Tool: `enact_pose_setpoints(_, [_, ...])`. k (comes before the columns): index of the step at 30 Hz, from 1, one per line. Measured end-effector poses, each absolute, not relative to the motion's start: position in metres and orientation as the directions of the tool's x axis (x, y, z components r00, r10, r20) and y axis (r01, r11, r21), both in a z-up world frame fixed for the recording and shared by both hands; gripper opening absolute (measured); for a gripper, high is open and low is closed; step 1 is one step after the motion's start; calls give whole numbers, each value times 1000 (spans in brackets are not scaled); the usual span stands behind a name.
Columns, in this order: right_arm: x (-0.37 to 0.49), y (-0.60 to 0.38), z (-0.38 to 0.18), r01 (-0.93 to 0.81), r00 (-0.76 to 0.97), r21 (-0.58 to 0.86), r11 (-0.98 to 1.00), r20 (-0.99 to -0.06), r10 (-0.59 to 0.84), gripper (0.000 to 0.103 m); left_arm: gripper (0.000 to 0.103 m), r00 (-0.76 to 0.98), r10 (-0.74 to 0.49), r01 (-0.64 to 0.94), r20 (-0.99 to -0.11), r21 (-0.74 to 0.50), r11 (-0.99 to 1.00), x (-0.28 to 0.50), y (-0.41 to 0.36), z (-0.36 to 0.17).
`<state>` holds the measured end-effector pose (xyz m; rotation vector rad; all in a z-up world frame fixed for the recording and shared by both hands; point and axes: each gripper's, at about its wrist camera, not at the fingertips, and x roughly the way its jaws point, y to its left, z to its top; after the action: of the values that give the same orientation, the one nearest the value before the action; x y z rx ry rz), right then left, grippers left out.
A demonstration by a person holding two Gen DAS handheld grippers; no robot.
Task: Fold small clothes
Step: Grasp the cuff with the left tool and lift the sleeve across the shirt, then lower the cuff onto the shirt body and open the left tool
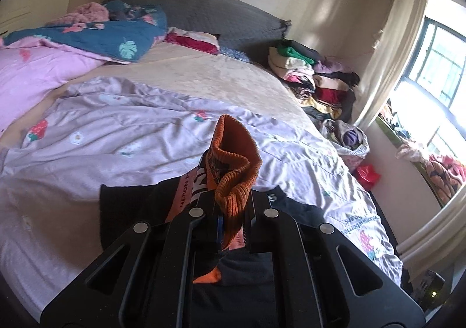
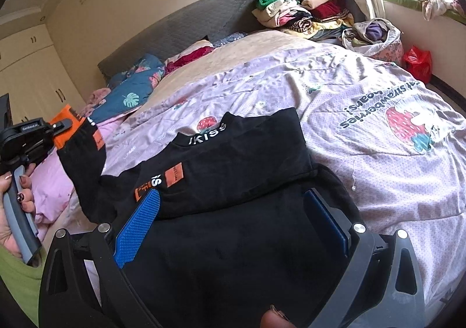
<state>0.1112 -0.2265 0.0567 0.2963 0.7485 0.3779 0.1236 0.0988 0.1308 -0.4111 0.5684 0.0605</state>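
Garment: a small black long-sleeved top [image 2: 233,153] with orange ribbed cuffs and orange patches lies on the lilac strawberry-print duvet [image 2: 364,89] of the bed, neck away from the person, white lettering at the collar.
Right sleeve: seems already folded across the chest, though the fabric is too dark to be sure.
Left sleeve: stretched out sideways off the body, its orange ribbed cuff [image 1: 233,165] raised above the bedding.
Left claw [image 1: 220,217]: narrow, clamped on the cuff, which stands up between its black fingers.
Right claw [image 2: 233,229]: wide, blue textured pads [image 2: 139,223] apart over the lower body of the top; whether they touch the cloth cannot be told, but they pinch nothing.
Person: a hand [image 2: 14,211] grips the left tool's grey handle at the edge of the right wrist view.
Step in hand: likely carrying the left sleeve across the chest.
How to do it well: keep the sleeve taut, lay the cuff flat inside the body's outline, and let the right claw press the hem so the top does not slide.
Risk: the loose duvet may wrinkle and drag the fold crooked.
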Motion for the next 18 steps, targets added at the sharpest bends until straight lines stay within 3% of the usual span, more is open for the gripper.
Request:
enact_pose_setpoints(6, [136,-222,70,-264,641,386,884,-614,460,98,3,839,-85,-132,-538,-353,926,139,75,132])
enact_pose_setpoints(11, [155,-214,91,-333,670,270,904,-606,428,98,3,831,-102,-117,-546,-351,929,151,59,128])
enact_pose_setpoints(18, [161,-221,68,-375,635,291,880,-611,473,98,3,804,-125,-98,-582,-336,937,167,27,110])
